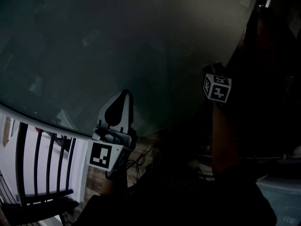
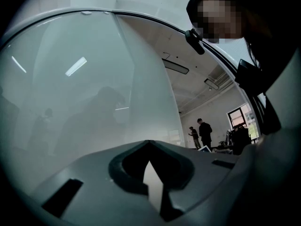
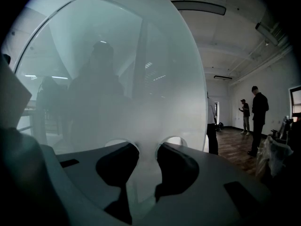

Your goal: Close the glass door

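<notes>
The frosted glass door [image 1: 117,46] fills most of the dark head view. It stands close ahead in the left gripper view, glass door [image 2: 84,102], and in the right gripper view, glass door [image 3: 117,79], with its free edge toward the right. My left gripper [image 1: 123,95] points up at the pane near its lower rim. Its jaws meet at the tips, left gripper [image 2: 149,145], and hold nothing. My right gripper [image 3: 147,157] faces the pane with a narrow gap between its jaws and nothing in it. Of the right gripper, the head view shows only the marker cube [image 1: 217,87], against the dark door edge.
A black slatted chair [image 1: 40,173] stands at lower left beside a white wall. A pale box-like thing [image 1: 282,192] sits at lower right. Beyond the door's edge lies a room with a wooden floor [image 3: 235,147], where people [image 3: 257,114] stand far off.
</notes>
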`<state>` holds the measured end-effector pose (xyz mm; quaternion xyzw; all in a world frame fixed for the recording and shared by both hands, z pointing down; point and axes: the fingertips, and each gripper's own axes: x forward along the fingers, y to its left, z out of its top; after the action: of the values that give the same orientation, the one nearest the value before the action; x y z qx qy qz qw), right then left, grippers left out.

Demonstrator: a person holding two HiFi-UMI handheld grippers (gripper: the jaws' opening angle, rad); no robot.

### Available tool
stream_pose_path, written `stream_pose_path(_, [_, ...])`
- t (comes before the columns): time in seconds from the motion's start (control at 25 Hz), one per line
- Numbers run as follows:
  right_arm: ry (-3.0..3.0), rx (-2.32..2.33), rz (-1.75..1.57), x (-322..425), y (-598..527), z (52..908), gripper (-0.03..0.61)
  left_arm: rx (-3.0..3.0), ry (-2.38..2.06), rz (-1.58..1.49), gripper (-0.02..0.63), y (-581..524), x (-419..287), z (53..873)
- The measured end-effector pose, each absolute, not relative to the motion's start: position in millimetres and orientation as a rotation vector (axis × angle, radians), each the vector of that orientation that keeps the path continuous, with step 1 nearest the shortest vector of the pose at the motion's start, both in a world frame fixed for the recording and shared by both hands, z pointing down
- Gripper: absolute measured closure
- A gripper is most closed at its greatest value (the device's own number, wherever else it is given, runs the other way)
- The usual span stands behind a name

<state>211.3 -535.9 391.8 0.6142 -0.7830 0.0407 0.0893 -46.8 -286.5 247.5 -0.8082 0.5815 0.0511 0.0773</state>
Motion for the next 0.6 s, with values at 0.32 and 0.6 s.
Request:
stream_pose_path(0.32, [-2.181,1.966,0.156,231.0,-507.6,394.1,0.454,-2.396,1.77,0.142,0.612,-242.9,-33.7,249.6])
stream_pose_path(0.6, [-2.105,2.049,0.172,249.0,-485.8,392.8,0.454,-2.401,1.762,0.156,0.612,-224.8,-38.7,248.5])
